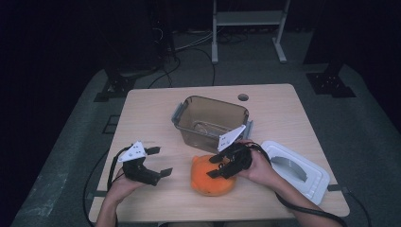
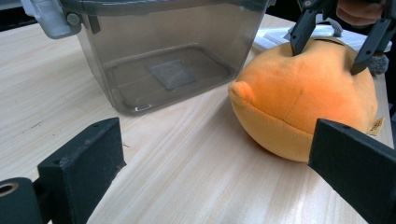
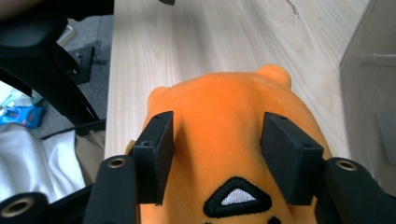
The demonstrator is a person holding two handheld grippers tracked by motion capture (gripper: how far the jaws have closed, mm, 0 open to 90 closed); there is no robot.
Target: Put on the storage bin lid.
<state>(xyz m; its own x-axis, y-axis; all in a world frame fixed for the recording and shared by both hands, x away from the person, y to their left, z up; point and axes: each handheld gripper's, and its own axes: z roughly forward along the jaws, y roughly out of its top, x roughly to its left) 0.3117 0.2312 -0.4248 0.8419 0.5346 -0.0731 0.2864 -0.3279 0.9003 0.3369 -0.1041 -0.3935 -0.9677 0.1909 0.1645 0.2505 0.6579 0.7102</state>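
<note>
Right tool (image 1: 218,165) spread over the orange plush (image 1: 210,178), beside the empty bin (image 1: 210,120).

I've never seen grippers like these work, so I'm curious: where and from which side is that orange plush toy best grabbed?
Probably from above, across the domed top of the orange plush toy. It lies low and rounded on the table, so its sides slope away, while the soft top can bunch between jaws. The right gripper already straddles it that way, jaws open on either side. The left gripper waits open beside it.
</note>
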